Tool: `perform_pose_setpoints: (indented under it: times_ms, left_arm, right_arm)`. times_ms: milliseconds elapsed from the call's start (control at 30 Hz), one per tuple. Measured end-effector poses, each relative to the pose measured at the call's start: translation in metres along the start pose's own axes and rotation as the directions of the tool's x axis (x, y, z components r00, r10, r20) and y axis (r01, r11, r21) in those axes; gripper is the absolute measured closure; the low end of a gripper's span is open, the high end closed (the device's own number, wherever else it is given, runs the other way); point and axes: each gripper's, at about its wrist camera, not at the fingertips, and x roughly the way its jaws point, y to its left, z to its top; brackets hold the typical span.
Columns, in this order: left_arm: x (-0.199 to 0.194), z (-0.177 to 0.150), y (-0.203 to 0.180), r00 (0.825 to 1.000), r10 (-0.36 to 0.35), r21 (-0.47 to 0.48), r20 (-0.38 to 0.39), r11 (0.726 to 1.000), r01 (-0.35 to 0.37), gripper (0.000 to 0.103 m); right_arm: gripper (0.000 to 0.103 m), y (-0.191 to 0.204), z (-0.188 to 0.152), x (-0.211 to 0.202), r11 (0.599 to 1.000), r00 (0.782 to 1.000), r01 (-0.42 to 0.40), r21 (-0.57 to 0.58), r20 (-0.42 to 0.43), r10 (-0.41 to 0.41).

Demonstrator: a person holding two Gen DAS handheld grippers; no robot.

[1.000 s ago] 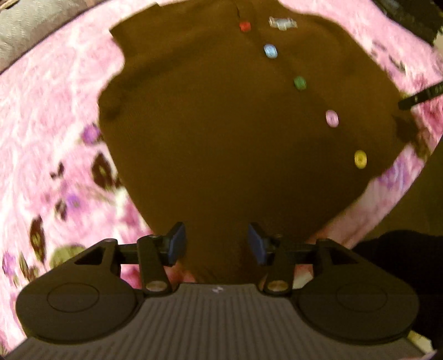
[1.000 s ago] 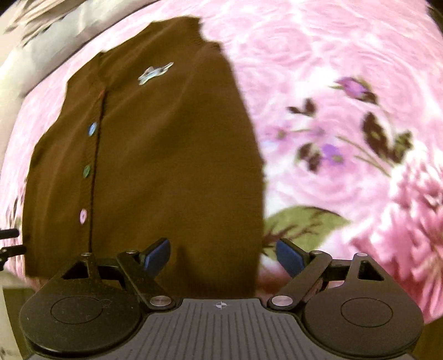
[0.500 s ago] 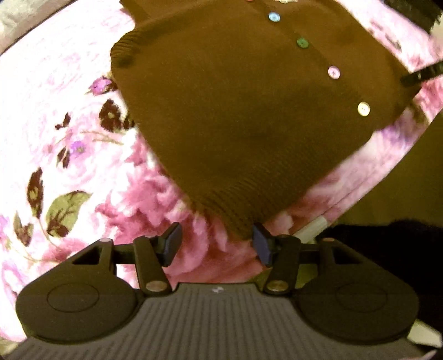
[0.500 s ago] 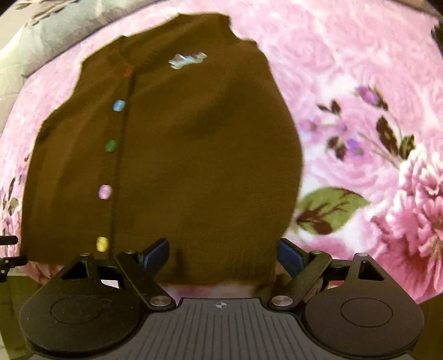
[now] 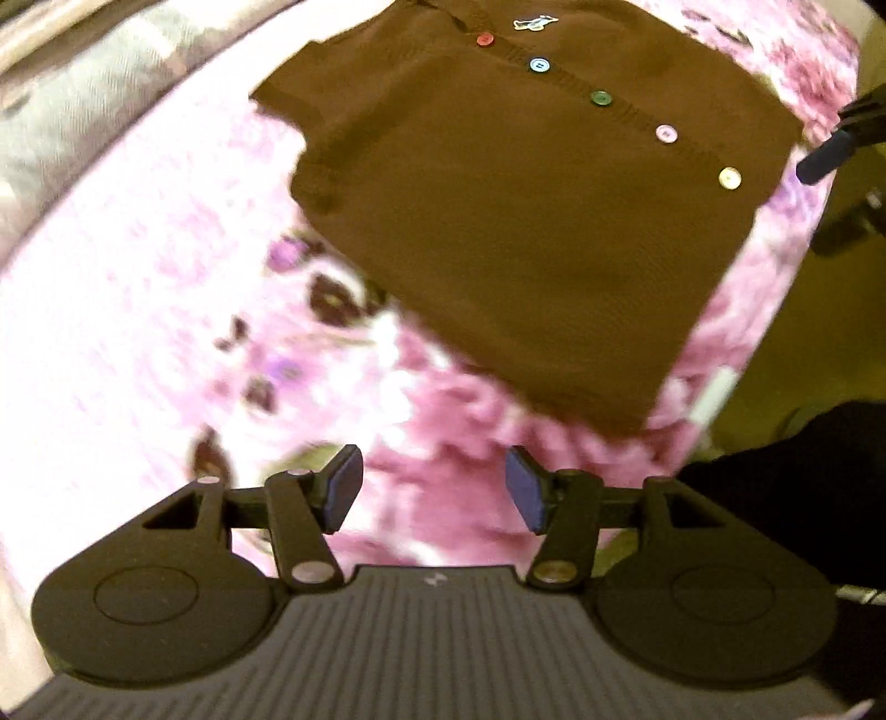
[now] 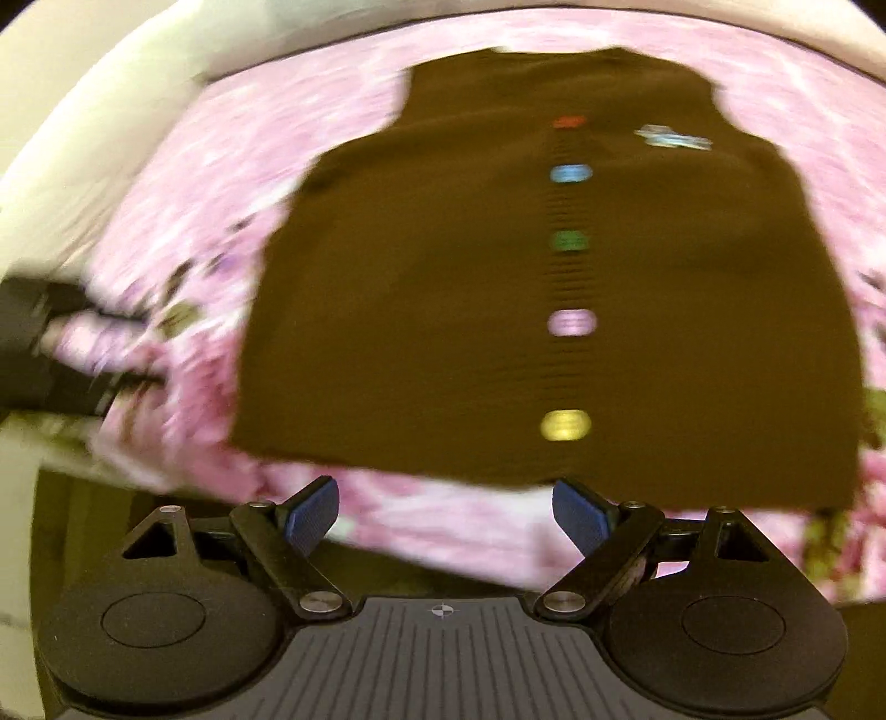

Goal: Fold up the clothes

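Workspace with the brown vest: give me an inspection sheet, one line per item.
Surface: pink floral blanket covering the work area.
Job's things: brown vest lying flat and unfolded, buttoned; red, blue, green, pink and yellow button in a row; small emblem on the chest.
Clutter: nothing seen.
Grippers: left gripper open, over the blanket off the vest's corner, nothing between its fingers; right gripper open wide just short of the hem, empty.
Cables: nothing seen.
Surroundings: grey fabric beyond the blanket's far edge; a dark sleeve at the right of the left wrist view.
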Motion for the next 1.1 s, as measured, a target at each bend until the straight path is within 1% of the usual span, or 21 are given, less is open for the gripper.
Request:
perform_pose_setpoints:
  times_ms: [100,200,300,333,400,433,533,567,600,633,733,800,833,867,900,933,967,1000,1033,1067,1100]
  left_arm:
    - [0.002,0.007,0.006,0.999,0.046,0.105,0.01,0.993,-0.047,0.051]
    - [0.006,0.018,0.011,0.996,0.087,0.236,0.038,0.967,-0.093,0.051]
    - [0.012,0.027,0.015,0.989,0.112,0.384,0.094,0.913,-0.14,0.049]
    - [0.015,0.03,0.016,0.987,0.112,0.441,0.114,0.885,-0.152,0.047]
    - [0.026,0.03,0.018,0.98,0.1,0.57,0.174,0.801,-0.183,0.046]
    - [0.031,0.03,0.02,0.975,0.09,0.628,0.203,0.752,-0.201,0.046]
    - [0.06,0.027,0.031,0.959,0.03,0.789,0.283,0.561,-0.25,0.046]
    - [0.07,0.026,0.036,0.956,0.004,0.821,0.292,0.511,-0.253,0.046]
    - [0.078,0.025,0.041,0.95,-0.026,0.855,0.31,0.446,-0.266,0.046]
    - [0.087,0.024,0.046,0.944,-0.057,0.882,0.325,0.378,-0.281,0.049]
    - [0.112,0.022,0.061,0.926,-0.118,0.922,0.36,0.2,-0.333,0.055]
    - [0.123,0.025,0.069,0.915,-0.154,0.926,0.373,0.122,-0.358,0.055]
    - [0.129,0.027,0.071,0.909,-0.172,0.924,0.38,0.103,-0.367,0.056]
    - [0.134,0.029,0.074,0.903,-0.189,0.922,0.387,0.085,-0.377,0.056]
    - [0.139,0.031,0.076,0.896,-0.207,0.919,0.393,0.066,-0.387,0.056]
    - [0.144,0.034,0.078,0.89,-0.225,0.916,0.398,0.049,-0.397,0.056]
    - [0.146,0.036,0.08,0.886,-0.24,0.916,0.397,0.048,-0.398,0.056]
    - [0.147,0.038,0.081,0.885,-0.252,0.919,0.391,0.045,-0.393,0.064]
    - [0.147,0.041,0.082,0.891,-0.246,0.923,0.382,0.052,-0.381,0.081]
    - [0.147,0.044,0.082,0.897,-0.24,0.927,0.372,0.058,-0.37,0.09]
    - [0.147,0.047,0.083,0.902,-0.234,0.932,0.363,0.065,-0.358,0.096]
  right_arm:
    - [0.016,0.026,-0.001,0.013,0.993,0.997,-0.077,-0.088,-0.025,0.075]
    - [0.016,0.047,0.0,0.02,0.981,0.994,-0.106,-0.163,-0.024,0.104]
    - [0.016,0.065,0.004,0.026,0.97,0.997,-0.073,-0.233,-0.02,0.07]
    - [0.016,0.068,0.006,0.028,0.968,0.999,-0.053,-0.245,-0.014,0.052]
    - [0.016,0.074,0.009,0.033,0.971,1.0,-0.005,-0.238,0.005,0.007]
    - [0.016,0.079,0.01,0.036,0.973,1.0,0.022,-0.229,0.015,-0.019]
    - [0.016,0.095,0.012,0.053,0.974,0.993,0.115,-0.196,0.038,-0.11]
    - [0.016,0.101,0.012,0.059,0.972,0.989,0.146,-0.184,0.045,-0.14]
    - [0.016,0.107,0.011,0.065,0.972,0.986,0.165,-0.168,0.049,-0.159]
    - [0.016,0.113,0.01,0.072,0.971,0.983,0.183,-0.151,0.052,-0.177]
    - [0.016,0.132,0.007,0.092,0.97,0.976,0.215,-0.114,0.045,-0.211]
    - [0.017,0.144,0.008,0.106,0.965,0.973,0.23,-0.126,0.037,-0.227]
    - [0.017,0.149,0.009,0.113,0.962,0.971,0.237,-0.138,0.037,-0.234]
    - [0.021,0.153,0.012,0.12,0.956,0.969,0.246,-0.158,0.039,-0.243]
    - [0.035,0.158,0.014,0.127,0.95,0.967,0.255,-0.178,0.042,-0.251]
    - [0.04,0.16,0.016,0.135,0.942,0.962,0.271,-0.197,0.038,-0.269]
    - [0.043,0.163,0.018,0.143,0.933,0.957,0.288,-0.216,0.032,-0.288]
    - [0.043,0.163,0.02,0.15,0.925,0.952,0.303,-0.228,0.024,-0.306]
    - [0.045,0.162,0.023,0.157,0.918,0.946,0.317,-0.239,0.015,-0.323]
    - [0.052,0.16,0.024,0.16,0.917,0.944,0.321,-0.237,0.007,-0.329]
    - [0.064,0.158,0.027,0.16,0.921,0.945,0.318,-0.223,0.004,-0.326]
